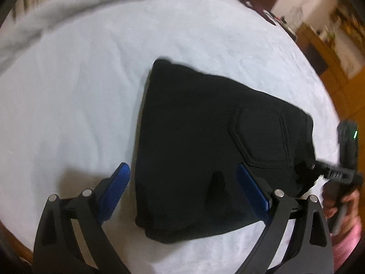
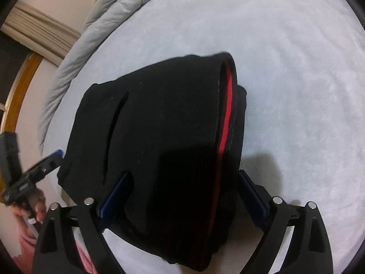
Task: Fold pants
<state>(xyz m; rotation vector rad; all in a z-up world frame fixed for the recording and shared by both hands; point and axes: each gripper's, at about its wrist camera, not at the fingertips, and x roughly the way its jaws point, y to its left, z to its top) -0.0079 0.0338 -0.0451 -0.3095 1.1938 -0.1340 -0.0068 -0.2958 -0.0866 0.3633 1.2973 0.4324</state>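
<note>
Right gripper [image 2: 182, 196] jaws wide, straddling the near edge of the folded pants [image 2: 159, 141], blue pads [image 2: 114, 196] clear of the cloth, nothing pinched. Left gripper [image 1: 182, 194] also spread wide over the pants' near-left corner, empty. Pants sit as a compact black stack mid-bed on the white sheet [image 1: 68, 102], grey duvet [image 2: 95, 32] bunched at the far edge. Red waistband lining [image 2: 224, 118] shows along the right side of the stack, back pocket [image 1: 262, 134] up top. Judgement: soft, light, limp knit, several layers, so it sags and layers slide if pinched at one point. Best hold is the thick waistband edge or a full-stack corner, both claws, pads closing over all layers. Fold looks near done.
</note>
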